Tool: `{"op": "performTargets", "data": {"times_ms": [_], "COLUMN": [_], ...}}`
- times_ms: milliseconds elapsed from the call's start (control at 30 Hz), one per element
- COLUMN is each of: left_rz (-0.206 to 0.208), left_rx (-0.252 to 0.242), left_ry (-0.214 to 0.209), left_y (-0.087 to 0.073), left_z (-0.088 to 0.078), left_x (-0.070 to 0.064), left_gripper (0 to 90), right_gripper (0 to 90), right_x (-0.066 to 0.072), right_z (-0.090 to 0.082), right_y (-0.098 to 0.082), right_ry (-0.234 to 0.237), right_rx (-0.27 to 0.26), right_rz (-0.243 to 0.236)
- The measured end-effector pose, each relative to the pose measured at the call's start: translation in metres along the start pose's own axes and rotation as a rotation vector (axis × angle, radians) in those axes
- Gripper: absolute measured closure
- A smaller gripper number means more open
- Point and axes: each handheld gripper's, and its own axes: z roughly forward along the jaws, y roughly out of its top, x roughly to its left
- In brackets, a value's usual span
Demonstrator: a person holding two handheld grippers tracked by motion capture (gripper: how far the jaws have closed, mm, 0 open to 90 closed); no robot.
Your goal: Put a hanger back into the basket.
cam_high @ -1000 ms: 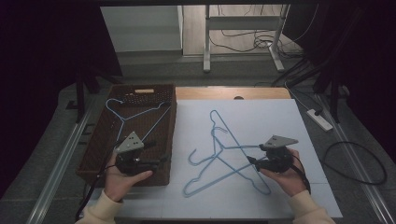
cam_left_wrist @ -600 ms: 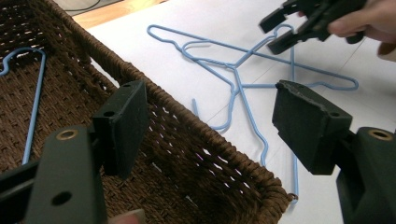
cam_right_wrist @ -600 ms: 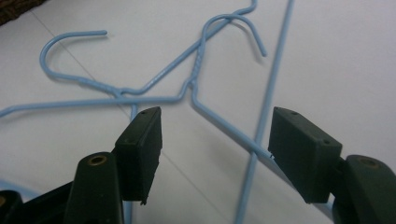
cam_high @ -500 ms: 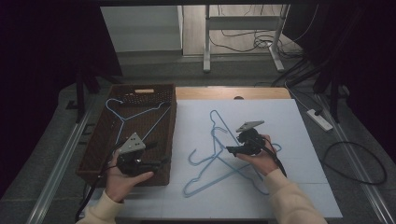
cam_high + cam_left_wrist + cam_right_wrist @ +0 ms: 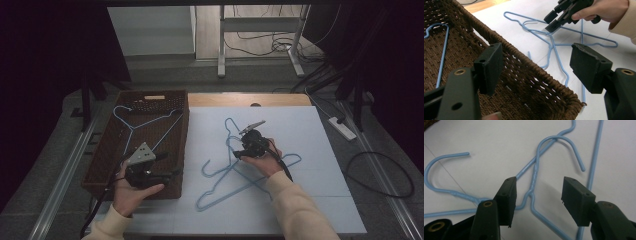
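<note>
Two blue wire hangers [image 5: 212, 167] lie crossed on the white sheet [image 5: 320, 165]. My right gripper [image 5: 239, 151] hovers low over their necks. Its jaws have just been closing and still stand apart. In the right gripper view, my right gripper [image 5: 539, 180] has one hanger's twisted neck [image 5: 534, 173] between its pads [image 5: 507, 195], untouched. A third blue hanger [image 5: 132, 127] lies inside the brown wicker basket [image 5: 181, 145]. My left gripper [image 5: 175, 174] is open and holds nothing above the basket's near right corner. The left gripper view looks past my left gripper [image 5: 536, 50] over the basket wall [image 5: 529, 72] to my right gripper [image 5: 551, 21].
The basket takes up the left side of the table, and its wall rises between my left gripper and the hangers. A strip of wooden tabletop [image 5: 240, 99] runs behind the sheet. On the floor, a power strip [image 5: 342, 127] and cables lie to the right.
My right hand has moved left and forward across the sheet to the hangers' necks, and its jaws have narrowed. The left hand has stayed in place.
</note>
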Motion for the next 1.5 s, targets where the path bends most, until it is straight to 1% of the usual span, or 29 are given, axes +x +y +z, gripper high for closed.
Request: {"op": "performTargets", "data": {"times_ms": [200,267,333,433,633,667,767,800,833,867,900,933,1033,1100,1233,1267,1300,1400,1433,1467,1500], "left_rz": [0.000,0.000,0.000,0.000,0.000,0.000,-0.001,0.000,0.000,0.000,-0.001,-0.001,0.001,0.000,0.000,0.000,-0.001,-0.002,-0.003,-0.003,-0.003], "left_rx": [0.002,0.002,0.002,0.002,0.001,0.001,-0.001,0.000,-0.001,-0.001,-0.003,-0.004,-0.005,-0.008,-0.013,-0.013,-0.014,-0.012,-0.010,-0.009,-0.009], "left_ry": [0.000,0.001,0.002,0.003,0.004,0.004,0.004,0.004,0.004,0.004,0.004,0.003,0.004,0.004,0.000,-0.001,-0.001,-0.006,-0.009,-0.012,-0.012], "left_y": [0.000,-0.001,-0.001,-0.001,-0.001,-0.001,-0.001,-0.001,-0.001,-0.001,-0.001,-0.001,-0.001,-0.001,0.000,0.000,0.000,0.000,0.000,0.001,0.001], "left_z": [0.000,0.000,0.000,0.000,-0.001,-0.001,-0.002,-0.002,-0.001,-0.001,-0.002,-0.002,-0.002,-0.003,-0.005,-0.005,-0.005,-0.004,-0.004,-0.004,-0.004], "left_x": [0.000,0.000,0.000,0.000,0.001,0.001,0.001,0.001,0.001,0.001,0.000,0.000,0.000,0.000,-0.001,-0.002,-0.002,-0.003,-0.004,-0.005,-0.005], "left_gripper": [27.6,27.6,27.6,27.6,27.6,27.6,27.6,27.6,27.6,27.6,27.6,27.6,27.6,27.6,27.7,27.7,27.7,27.7,27.7,27.7,27.7], "right_gripper": [51.2,52.9,55.3,59.2,67.7,67.7,75.1,79.7,82.0,82.0,84.4,85.2,86.1,86.2,86.3,86.3,86.4,86.4,86.4,86.3,86.3], "right_x": [0.004,0.005,0.007,0.010,0.014,0.014,0.015,0.015,0.015,0.015,0.014,0.014,0.015,0.015,0.016,0.016,0.016,0.017,0.017,0.018,0.019], "right_z": [0.011,0.014,0.017,0.020,0.023,0.023,0.023,0.024,0.024,0.024,0.024,0.024,0.024,0.024,0.022,0.018,0.017,0.007,0.007,0.000,-0.003], "right_y": [0.008,0.010,0.011,0.014,0.017,0.017,0.018,0.018,0.019,0.019,0.020,0.020,0.021,0.021,0.019,0.018,0.018,0.017,0.017,0.017,0.017], "right_ry": [-0.002,-0.011,-0.010,-0.022,-0.038,-0.038,-0.038,-0.044,-0.047,-0.047,-0.049,-0.053,-0.064,-0.069,-0.084,-0.082,-0.081,-0.071,-0.071,-0.067,-0.066], "right_rx": [0.035,0.049,0.065,0.087,0.123,0.123,0.131,0.135,0.136,0.136,0.148,0.148,0.154,0.152,0.138,0.109,0.103,0.061,0.061,0.033,0.020], "right_rz": [-0.007,-0.013,-0.022,-0.034,-0.035,-0.035,-0.010,0.009,0.019,0.019,0.056,0.068,0.086,0.094,0.089,0.090,0.088,0.078,0.078,0.069,0.069]}}
